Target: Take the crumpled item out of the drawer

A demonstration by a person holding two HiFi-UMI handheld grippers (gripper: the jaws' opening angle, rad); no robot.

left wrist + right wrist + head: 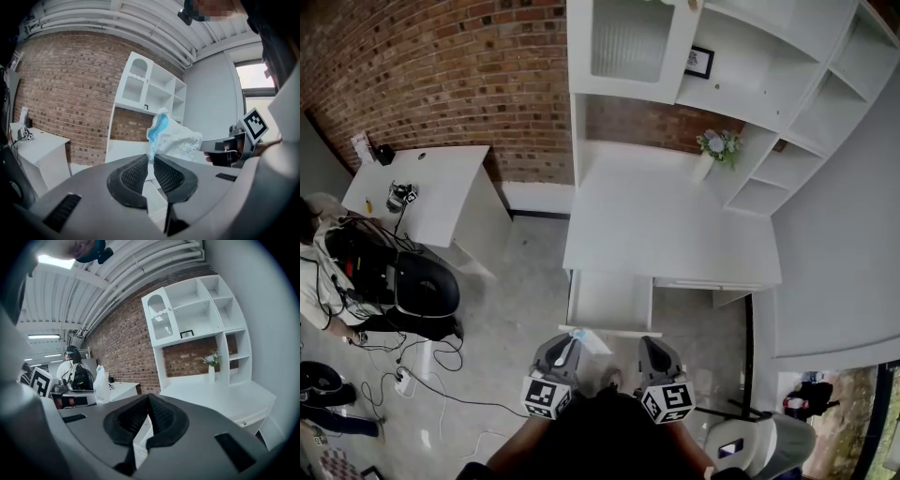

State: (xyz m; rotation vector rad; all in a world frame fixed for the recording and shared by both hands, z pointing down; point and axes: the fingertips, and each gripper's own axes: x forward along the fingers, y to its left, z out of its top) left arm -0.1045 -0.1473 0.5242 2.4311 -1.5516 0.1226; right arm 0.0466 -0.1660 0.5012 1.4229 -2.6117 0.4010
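On the far left, a person (323,272) is near a small white table (441,178). The left gripper (152,158) has its fingers almost shut. They pinch the crumpled item (172,137), a white and blue wad, by its bottom edge. The wad sticks up above the jaws, just by the front of the open drawer (609,300) in the white desk (675,225). The right gripper (146,397) has its fingers pressed together and holds nothing.
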